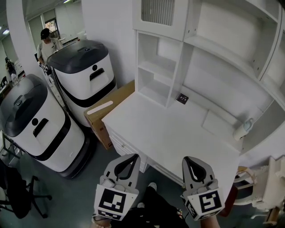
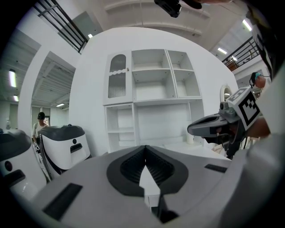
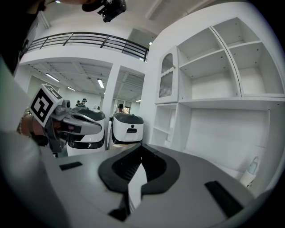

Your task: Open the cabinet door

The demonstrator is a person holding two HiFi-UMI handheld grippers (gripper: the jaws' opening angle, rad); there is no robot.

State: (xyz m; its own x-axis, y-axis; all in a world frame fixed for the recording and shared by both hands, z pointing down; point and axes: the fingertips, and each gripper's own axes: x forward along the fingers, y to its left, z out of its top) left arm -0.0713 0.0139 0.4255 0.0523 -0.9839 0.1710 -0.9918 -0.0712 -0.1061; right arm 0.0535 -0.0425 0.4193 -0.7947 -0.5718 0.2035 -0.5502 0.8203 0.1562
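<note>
The cabinet door (image 1: 158,11), white with an arched ribbed-glass pane, stands closed at the top left of the white hutch above the desk (image 1: 169,133). It also shows in the left gripper view as the door (image 2: 117,83) and in the right gripper view as the door (image 3: 166,82), far ahead. My left gripper (image 1: 135,156) hangs shut and empty before the desk's front edge. Beside it my right gripper (image 1: 185,159) is likewise shut with nothing in it. Both point toward the hutch, well short of the door. The left gripper tips (image 2: 144,147) and right gripper tips (image 3: 141,146) meet.
Two large white-and-black machines (image 1: 84,71) (image 1: 35,124) stand left of the desk, with a cardboard box (image 1: 107,111) against it. A small dark item (image 1: 182,98) and a white bottle (image 1: 242,129) rest on the desk. A person (image 1: 46,42) stands far back left.
</note>
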